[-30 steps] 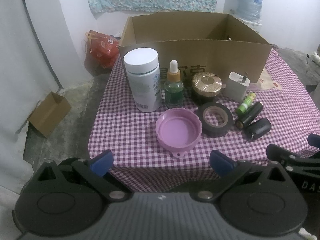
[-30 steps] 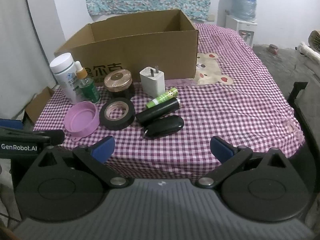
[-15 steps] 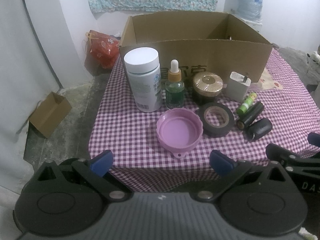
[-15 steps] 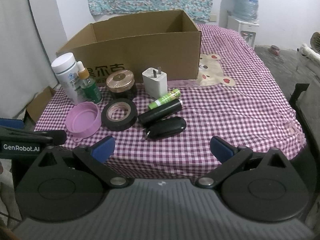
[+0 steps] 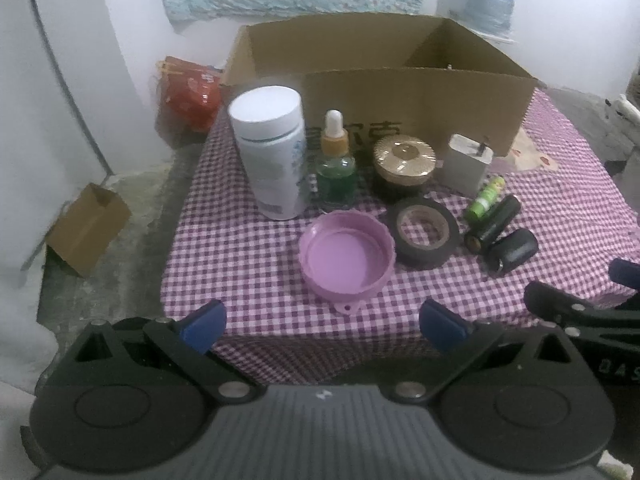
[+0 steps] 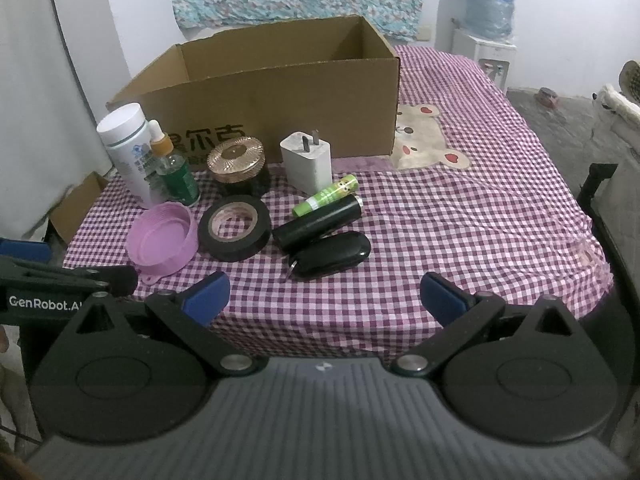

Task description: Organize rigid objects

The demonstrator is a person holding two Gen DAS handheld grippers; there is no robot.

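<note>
Both grippers spread wide and empty, held back over the near edge of the table [image 6: 480, 208], clear of every object. Left gripper [image 5: 322, 322] facing the lid [image 5: 347, 254] straight ahead, just beyond its fingertips; bottle [image 5: 271, 151] further back and slightly left. Right gripper [image 6: 324, 294] facing the key fob [image 6: 330, 255], nearest to it, a little left of centre between the fingers. Left tool also visible at the left edge of the right view, right tool at the right edge of the left view.

All items grouped on the checked cloth in front of the box [image 6: 280, 92], none inside as far as can be seen, and none touched by either gripper.

Count, from the right view:
- One white bottle, upright, far left.
- One green dropper [image 6: 174, 174], upright, touching or just beside the bottle.
- One jar [image 6: 237, 166] with a gold top, in front of the box.
- One white charger [image 6: 307, 162], prongs up.
- One pink lid, open side up.
- One tape roll [image 6: 234, 226], flat, just beside the lid.
- One green battery [image 6: 325, 195], lying flat.
- One black cylinder [image 6: 318, 222], lying between battery and fob.
- One black fob.
- One open box behind them.
</note>
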